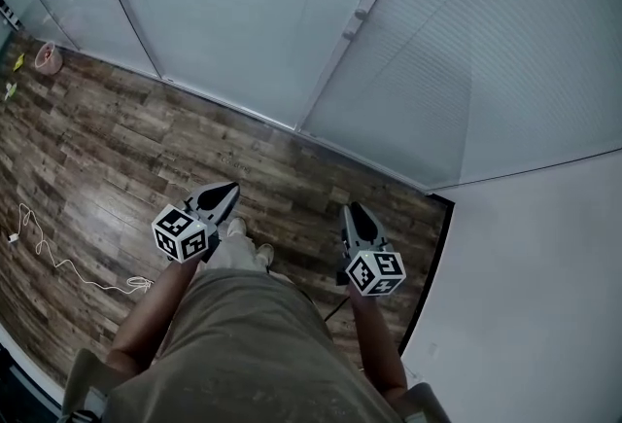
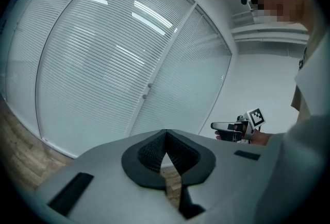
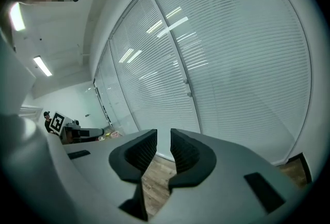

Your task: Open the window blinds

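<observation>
Here, a white cable [image 1: 58,261] trails over the wood floor [image 1: 107,149] at left, seen in the head view alone. The left gripper [image 1: 225,190] and right gripper [image 1: 354,212], both closed and empty, hover over bare boards, apart from the shut window blinds [image 1: 243,13]. A white wall [image 1: 544,295] bounds the right.

The blinds [image 1: 243,13] are cropped above; a pink object [image 1: 47,56] is unidentifiably small.
</observation>
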`<action>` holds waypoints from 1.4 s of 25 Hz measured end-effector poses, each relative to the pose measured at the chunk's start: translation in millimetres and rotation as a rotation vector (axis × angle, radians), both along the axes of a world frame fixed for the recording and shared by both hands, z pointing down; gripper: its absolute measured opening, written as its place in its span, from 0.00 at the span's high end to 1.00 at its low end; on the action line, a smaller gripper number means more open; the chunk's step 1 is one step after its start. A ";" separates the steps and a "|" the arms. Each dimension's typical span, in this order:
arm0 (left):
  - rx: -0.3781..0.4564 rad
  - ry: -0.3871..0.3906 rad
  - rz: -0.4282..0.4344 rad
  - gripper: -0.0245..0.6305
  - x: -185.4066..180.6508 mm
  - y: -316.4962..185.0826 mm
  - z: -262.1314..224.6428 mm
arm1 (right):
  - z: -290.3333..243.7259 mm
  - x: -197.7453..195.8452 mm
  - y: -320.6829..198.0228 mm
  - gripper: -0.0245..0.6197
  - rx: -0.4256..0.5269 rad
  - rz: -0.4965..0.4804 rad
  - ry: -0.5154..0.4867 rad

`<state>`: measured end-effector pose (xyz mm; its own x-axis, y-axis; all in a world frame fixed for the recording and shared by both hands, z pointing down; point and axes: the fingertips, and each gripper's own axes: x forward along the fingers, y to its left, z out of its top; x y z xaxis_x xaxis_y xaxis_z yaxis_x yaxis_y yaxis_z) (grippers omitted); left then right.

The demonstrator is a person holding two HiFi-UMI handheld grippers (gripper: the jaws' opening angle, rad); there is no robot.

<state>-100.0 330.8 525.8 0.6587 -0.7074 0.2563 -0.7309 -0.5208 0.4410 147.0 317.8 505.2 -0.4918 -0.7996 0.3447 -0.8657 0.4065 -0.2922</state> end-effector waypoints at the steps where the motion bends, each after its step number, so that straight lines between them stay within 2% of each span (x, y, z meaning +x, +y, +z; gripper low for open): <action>1: 0.004 -0.005 0.002 0.94 -3.7 -6.4 -1.7 | -2.4 -4.1 -5.2 0.84 0.002 0.000 -0.001; 8: 0.034 0.004 0.005 0.94 -23.6 -49.9 -12.8 | -12.6 -28.1 -43.4 0.84 0.015 0.009 -0.001; 15: 0.021 -0.006 0.004 0.94 -51.6 -79.0 -10.9 | -20.1 -53.5 -73.3 0.83 0.028 0.027 0.001; 22: 0.044 -0.027 -0.001 0.94 -79.0 -99.9 21.0 | 6.2 -71.2 -85.0 0.84 0.046 0.067 -0.016; 28: 0.040 -0.022 0.032 0.94 -74.1 -95.9 19.5 | 2.0 -75.0 -84.1 0.84 0.048 0.079 -0.021; 35: 0.025 -0.006 -0.017 0.94 -65.8 -103.1 10.2 | -8.7 -57.9 -98.7 0.84 0.041 0.061 -0.019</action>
